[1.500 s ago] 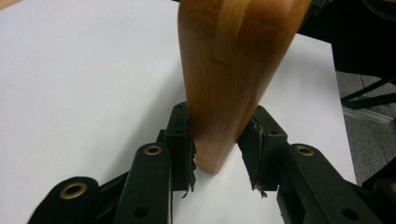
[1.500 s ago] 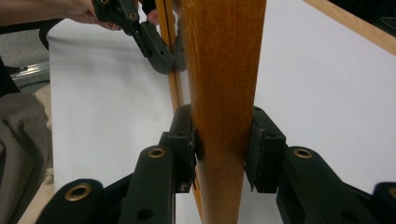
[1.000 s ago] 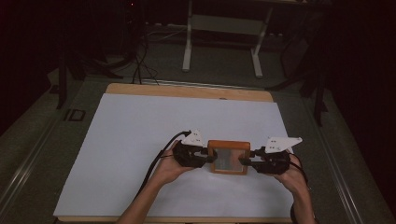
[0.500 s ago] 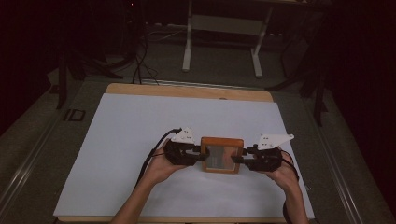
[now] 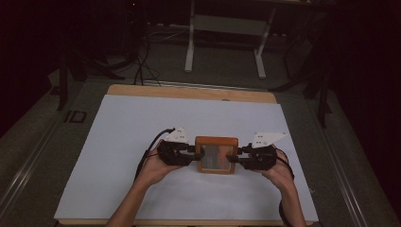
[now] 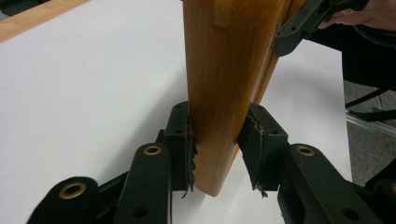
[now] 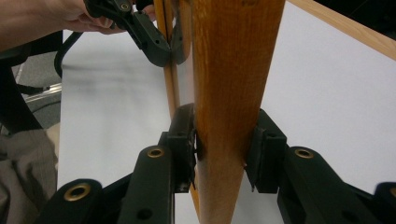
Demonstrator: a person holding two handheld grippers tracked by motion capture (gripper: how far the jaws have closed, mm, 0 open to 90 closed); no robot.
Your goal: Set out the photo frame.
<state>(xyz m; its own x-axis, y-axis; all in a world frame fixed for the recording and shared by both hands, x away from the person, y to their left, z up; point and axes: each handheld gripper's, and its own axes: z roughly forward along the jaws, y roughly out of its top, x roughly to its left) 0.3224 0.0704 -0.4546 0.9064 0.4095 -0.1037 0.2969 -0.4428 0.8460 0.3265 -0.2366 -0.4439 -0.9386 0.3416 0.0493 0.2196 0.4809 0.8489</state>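
A small square wooden tray with a greyish inside is held between both grippers over the white-covered table. My left gripper grips its left wall and my right gripper grips its right wall. In the left gripper view the black pads press on either face of the tray's wooden wall, and the right gripper clamps the far side. In the right gripper view my gripper pinches the near wall, with the left gripper on the opposite wall.
The table's wooden rim shows at the back edge. Beyond it on the dark floor stand white metal stand legs and loose cables. A cable trails from the left gripper across the white sheet.
Both hands have carried the tray a little to the left across the table, still gripping it on both sides.
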